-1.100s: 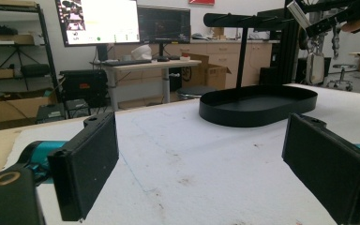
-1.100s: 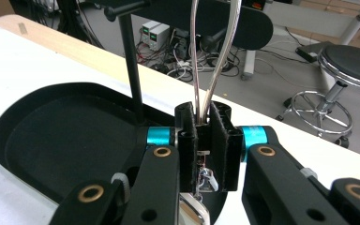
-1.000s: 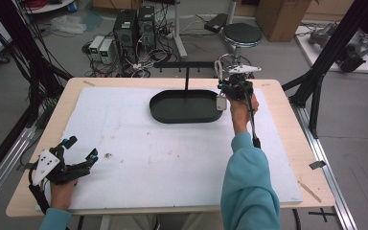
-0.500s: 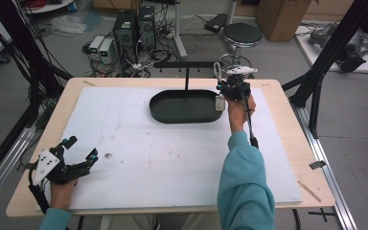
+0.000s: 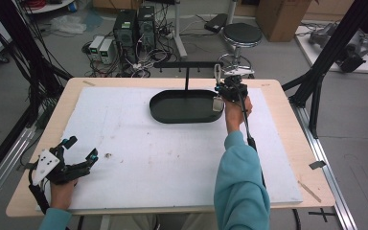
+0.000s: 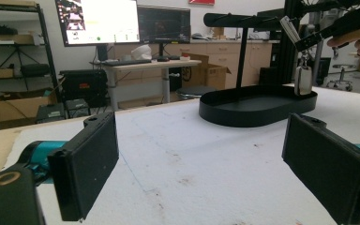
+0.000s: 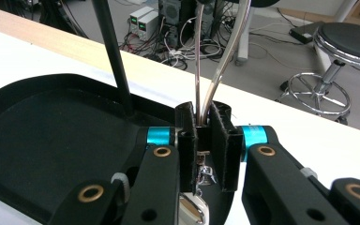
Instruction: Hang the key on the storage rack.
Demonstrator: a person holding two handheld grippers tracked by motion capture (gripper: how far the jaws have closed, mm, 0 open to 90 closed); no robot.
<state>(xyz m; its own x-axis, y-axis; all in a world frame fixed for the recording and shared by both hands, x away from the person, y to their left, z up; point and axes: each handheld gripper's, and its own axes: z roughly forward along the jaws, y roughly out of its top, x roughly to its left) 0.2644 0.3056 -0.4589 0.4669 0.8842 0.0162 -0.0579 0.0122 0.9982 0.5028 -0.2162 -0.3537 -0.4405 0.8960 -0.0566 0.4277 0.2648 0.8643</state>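
Observation:
A black oval tray [image 5: 172, 111] carries a thin post [image 5: 187, 79] with a crossbar [image 5: 187, 63] on top. My right gripper [image 5: 222, 89] is at the tray's right end, just below the bar's right tip. It is shut on a silver metal loop [image 7: 215, 70], which rises out of the closed jaws. A pale key fob [image 5: 217, 103] hangs from the loop over the tray's right rim and appears as the fob [image 6: 303, 79] in the left gripper view. My left gripper [image 5: 81, 147] rests open and holds nothing at the near left of the white mat.
The white mat [image 5: 172, 158] covers most of the wooden table [image 5: 287, 120]. A small dark speck [image 5: 108, 155] lies just right of the left gripper. A stool [image 5: 242, 34], computer boxes and cables stand on the floor beyond the far edge.
The right gripper with the loop and fob has barely shifted, perhaps slightly left. The left gripper has stayed put.

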